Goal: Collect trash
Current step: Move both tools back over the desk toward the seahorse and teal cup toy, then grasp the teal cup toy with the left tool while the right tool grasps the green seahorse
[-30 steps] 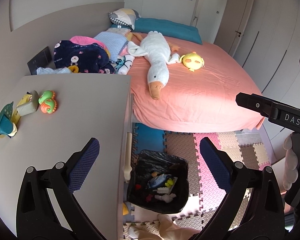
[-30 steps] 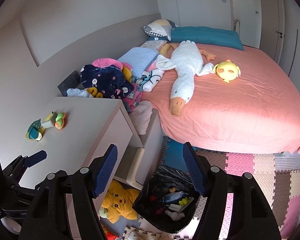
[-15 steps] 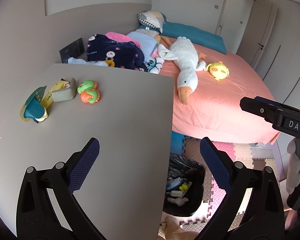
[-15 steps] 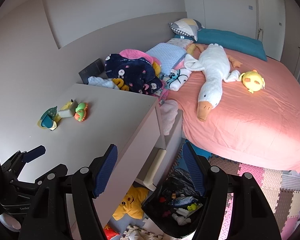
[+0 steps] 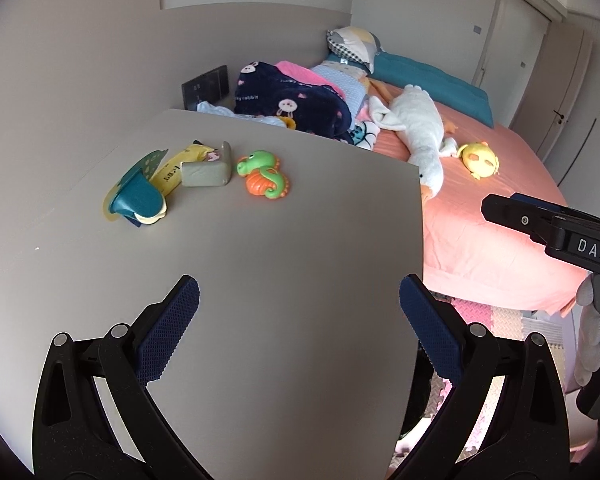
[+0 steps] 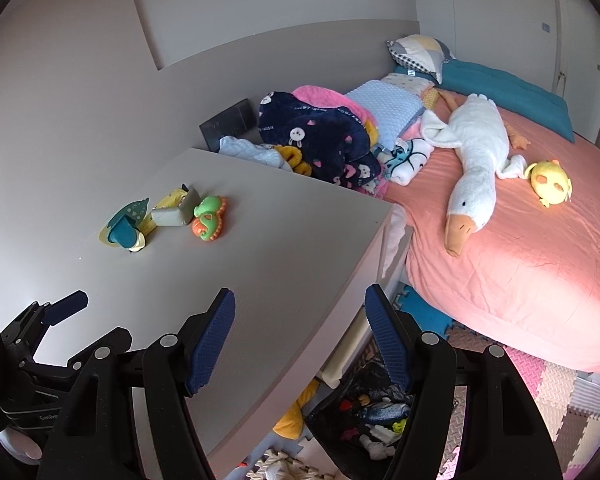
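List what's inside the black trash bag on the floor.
The black trash bag holds mixed scraps: white crumpled pieces, a dark wrapper, small red and yellow-green bits. The right claw's finger and the bag's folds cover its far side and bottom.

goose plush [image 6: 474, 160] on bed [image 6: 540, 264] | seahorse toy [image 5: 265, 175] on desk [image 5: 260, 280]

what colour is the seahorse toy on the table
Green and orange seahorse toy; clearest in the left wrist view.

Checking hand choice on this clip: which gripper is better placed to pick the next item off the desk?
Left, probably. The left gripper is open and empty over the desk, with the wrappers ahead on its side. The right gripper, also empty, straddles the desk's edge.
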`<action>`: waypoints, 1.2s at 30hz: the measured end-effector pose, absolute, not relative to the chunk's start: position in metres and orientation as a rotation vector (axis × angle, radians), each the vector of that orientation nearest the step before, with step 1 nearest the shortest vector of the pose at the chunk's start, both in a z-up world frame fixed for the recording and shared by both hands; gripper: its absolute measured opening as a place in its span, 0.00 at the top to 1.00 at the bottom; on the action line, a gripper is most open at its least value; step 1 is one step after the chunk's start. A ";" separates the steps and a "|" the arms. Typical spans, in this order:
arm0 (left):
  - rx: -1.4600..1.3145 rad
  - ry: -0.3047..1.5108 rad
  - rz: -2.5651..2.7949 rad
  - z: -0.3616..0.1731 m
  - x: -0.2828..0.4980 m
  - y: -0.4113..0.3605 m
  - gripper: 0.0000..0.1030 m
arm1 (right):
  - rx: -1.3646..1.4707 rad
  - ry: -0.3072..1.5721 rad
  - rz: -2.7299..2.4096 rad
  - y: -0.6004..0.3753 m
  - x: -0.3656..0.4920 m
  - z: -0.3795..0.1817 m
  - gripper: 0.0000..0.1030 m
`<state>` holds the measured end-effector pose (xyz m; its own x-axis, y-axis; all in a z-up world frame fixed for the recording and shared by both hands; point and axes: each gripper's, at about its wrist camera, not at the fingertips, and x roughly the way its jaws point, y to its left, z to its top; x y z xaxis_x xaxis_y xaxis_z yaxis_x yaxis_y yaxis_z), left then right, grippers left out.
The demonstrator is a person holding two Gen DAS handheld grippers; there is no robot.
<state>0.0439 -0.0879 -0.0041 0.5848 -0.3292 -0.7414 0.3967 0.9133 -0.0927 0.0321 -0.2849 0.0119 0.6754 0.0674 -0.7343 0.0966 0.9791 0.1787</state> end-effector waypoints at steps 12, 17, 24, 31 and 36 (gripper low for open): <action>0.039 0.869 -0.326 -0.014 0.076 -0.039 0.06 | 0.167 0.871 0.055 -0.244 0.080 0.003 0.34; 0.031 0.874 -0.293 -0.017 0.091 -0.027 0.06 | 0.153 0.888 0.078 -0.232 0.100 -0.002 0.34; 0.020 0.880 -0.238 -0.023 0.117 -0.008 0.06 | 0.139 0.910 0.104 -0.217 0.127 -0.012 0.34; 0.021 0.885 -0.198 -0.029 0.145 0.008 0.06 | 0.130 0.934 0.125 -0.203 0.156 -0.024 0.34; 0.027 0.897 -0.193 -0.037 0.162 0.011 0.06 | 0.139 0.960 0.134 -0.196 0.176 -0.035 0.34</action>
